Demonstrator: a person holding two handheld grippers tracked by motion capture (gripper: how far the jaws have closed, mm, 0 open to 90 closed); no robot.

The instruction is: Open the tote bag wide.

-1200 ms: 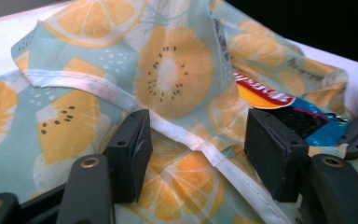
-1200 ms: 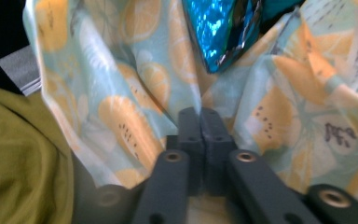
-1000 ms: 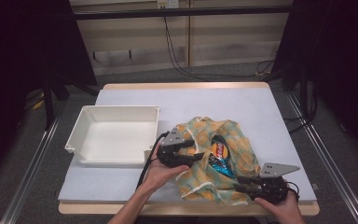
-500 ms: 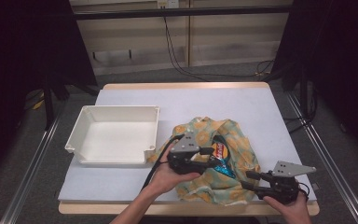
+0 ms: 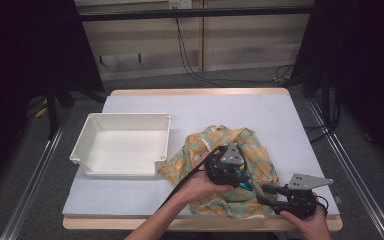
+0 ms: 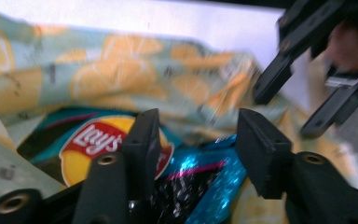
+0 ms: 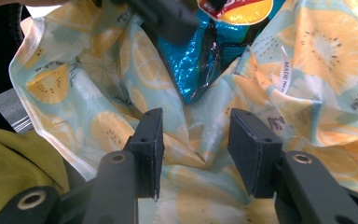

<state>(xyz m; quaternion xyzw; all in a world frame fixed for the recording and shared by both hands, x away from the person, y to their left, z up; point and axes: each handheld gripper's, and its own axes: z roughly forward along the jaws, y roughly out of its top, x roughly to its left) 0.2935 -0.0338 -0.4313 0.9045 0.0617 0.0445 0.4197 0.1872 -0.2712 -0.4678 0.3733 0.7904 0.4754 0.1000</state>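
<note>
From the high view, your left gripper (image 5: 240, 177) sits over the middle of the crumpled citrus-print cloth in teal and orange (image 5: 255, 150), which lies on the near right part of the white table top (image 5: 230, 107). Your right gripper (image 5: 265, 194) hovers at the cloth's near right corner, close to the table's front edge. The empty white rectangular plastic tray (image 5: 122, 146) stands to the left, its right wall touching the cloth's left fringe. The far half of the table is bare, with open room behind the cloth and along the right edge.

In the left gripper view, your jaws are spread apart over the shiny blue Lay's crisp bag (image 6: 200, 179), which lies in a hollow of the cloth (image 6: 121, 70); neither pad grips it. The other gripper (image 6: 303, 84) shows at upper right, also parted.

In the right gripper view, your jaws stand released above a fold of the cloth (image 7: 88, 88), holding nothing. The crisp bag (image 7: 200, 51) lies just beyond them, its lower corner pointing toward you, with the left gripper's dark body (image 7: 163, 16) touching its upper left.
</note>
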